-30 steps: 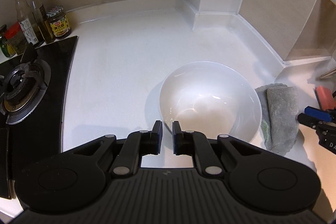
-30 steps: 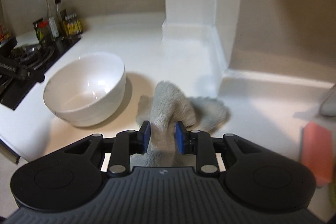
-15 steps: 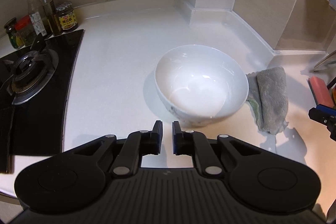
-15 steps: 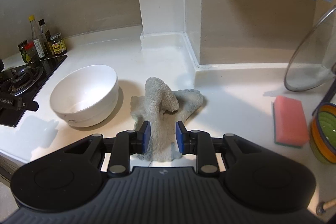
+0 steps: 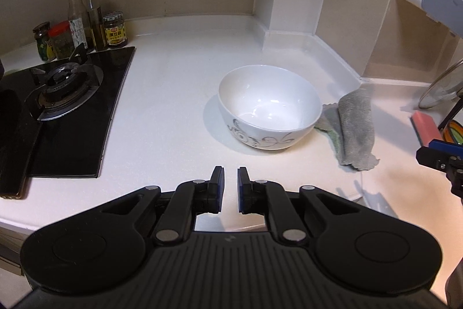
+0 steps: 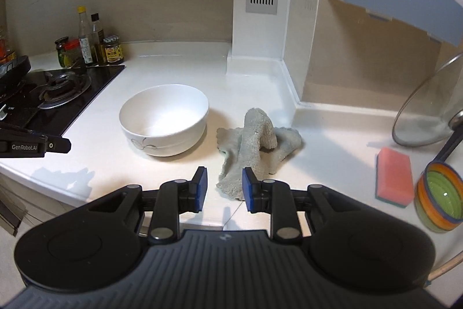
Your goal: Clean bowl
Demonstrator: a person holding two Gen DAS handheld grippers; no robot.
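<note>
A white bowl (image 5: pixel 269 106) with a grey swirl pattern stands empty on the white counter; it also shows in the right wrist view (image 6: pixel 164 119). A crumpled grey cloth (image 5: pixel 356 129) lies on the counter just right of it, seen too in the right wrist view (image 6: pixel 257 141). My left gripper (image 5: pixel 228 188) is nearly closed with a narrow gap, empty, and sits back from the bowl near the counter's front edge. My right gripper (image 6: pixel 222 188) is open and empty, with the cloth's near end just beyond its fingertips.
A black gas hob (image 5: pixel 60 106) lies at the left with bottles and jars (image 5: pixel 86 31) behind it. A pink sponge (image 6: pixel 395 177), a striped green bowl (image 6: pixel 439 199) and a glass lid (image 6: pixel 428 112) sit at the right. A white pillar (image 6: pixel 260 19) stands behind.
Both grippers have pulled back and up from the counter. The right gripper has let go of the cloth and opened wider. The bowl and cloth now lie farther away.
</note>
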